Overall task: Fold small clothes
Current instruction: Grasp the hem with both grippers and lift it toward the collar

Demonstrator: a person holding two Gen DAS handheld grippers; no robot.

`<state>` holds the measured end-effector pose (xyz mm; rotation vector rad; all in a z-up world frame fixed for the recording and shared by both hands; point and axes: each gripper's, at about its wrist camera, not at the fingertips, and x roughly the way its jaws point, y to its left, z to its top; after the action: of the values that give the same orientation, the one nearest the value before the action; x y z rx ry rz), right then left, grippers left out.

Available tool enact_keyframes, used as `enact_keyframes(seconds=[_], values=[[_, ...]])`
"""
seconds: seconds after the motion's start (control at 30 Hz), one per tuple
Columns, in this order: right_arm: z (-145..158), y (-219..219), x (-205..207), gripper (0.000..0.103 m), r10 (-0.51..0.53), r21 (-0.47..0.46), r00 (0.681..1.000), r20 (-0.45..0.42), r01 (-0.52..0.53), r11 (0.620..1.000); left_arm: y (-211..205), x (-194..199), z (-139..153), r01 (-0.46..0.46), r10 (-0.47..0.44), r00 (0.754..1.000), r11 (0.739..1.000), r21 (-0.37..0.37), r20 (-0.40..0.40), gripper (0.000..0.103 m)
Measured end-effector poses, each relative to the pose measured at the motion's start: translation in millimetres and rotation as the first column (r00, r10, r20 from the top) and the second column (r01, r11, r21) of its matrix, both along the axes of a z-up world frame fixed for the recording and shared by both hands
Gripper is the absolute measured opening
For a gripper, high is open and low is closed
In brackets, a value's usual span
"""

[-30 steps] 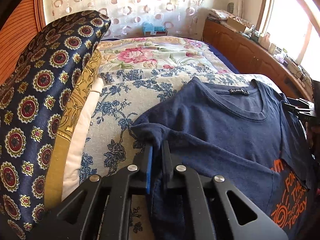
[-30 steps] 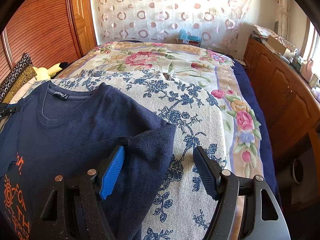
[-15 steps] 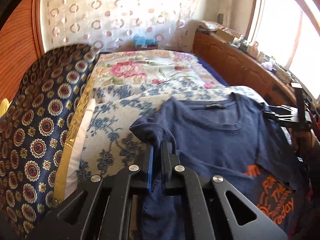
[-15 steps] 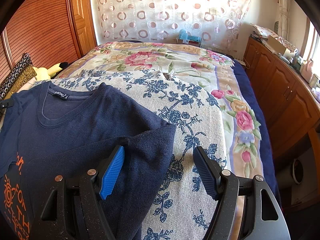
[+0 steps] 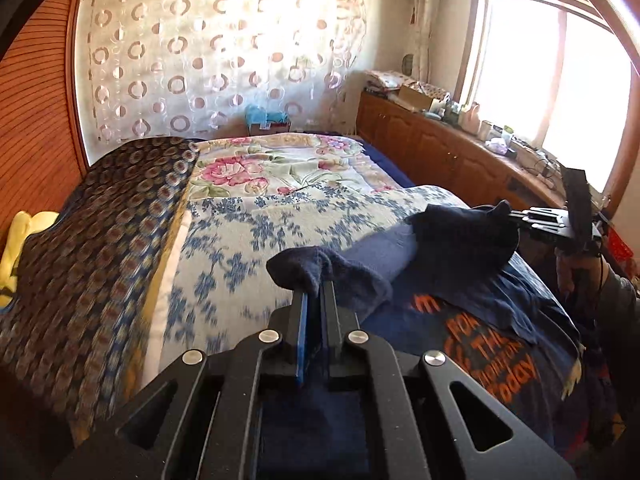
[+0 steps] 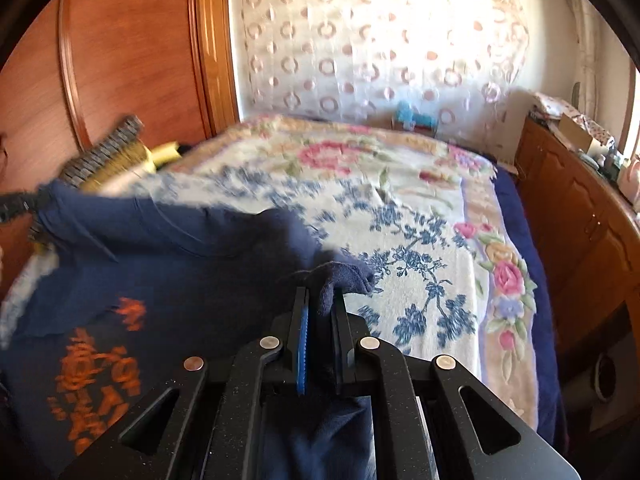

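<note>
The navy T-shirt [image 5: 472, 304] is lying at 4 o'clock in the left wrist view, on the blue-flowered blanket [image 5: 240, 240], with its orange print [image 5: 492, 352] facing up. Its upper edge is now being lifted off the blanket and doubled toward the print; half a second ago the shirt was lying flat with its neckline and label showing, and those are no longer visible.

The left gripper [image 5: 314, 300] is pinching a bunched corner of the shirt, jaws closed on the cloth, as it was in the earlier frames.

The right gripper [image 6: 320, 300] is now clamped on a fold of the shirt, jaws drawn together with only fabric between them. A half second ago its jaws were standing wide apart over the sleeve. In the left wrist view it is appearing at 3 o'clock, holding its corner raised above the shirt body.

The patterned cushion [image 5: 92, 256] is sitting at 9 o'clock, just beside the blanket. The floral bedspread [image 5: 272, 164] is extending toward 12 o'clock, and the wooden cabinet [image 5: 448, 152] is running along 2 o'clock. Both views are blurring with motion.
</note>
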<state>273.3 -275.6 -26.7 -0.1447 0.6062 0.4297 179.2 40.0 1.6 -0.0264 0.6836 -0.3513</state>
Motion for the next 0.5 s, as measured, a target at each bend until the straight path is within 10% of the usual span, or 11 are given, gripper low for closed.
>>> enact_keyframes(seconds=[0.5], values=[[-38.3,-56.0,-191.2,0.009,0.028,0.086,0.999,-0.022,-0.026,0.996,27.9,-159.2,-42.5,-0.026,0.025,0.998,1.000,-0.016,-0.053,0.006]])
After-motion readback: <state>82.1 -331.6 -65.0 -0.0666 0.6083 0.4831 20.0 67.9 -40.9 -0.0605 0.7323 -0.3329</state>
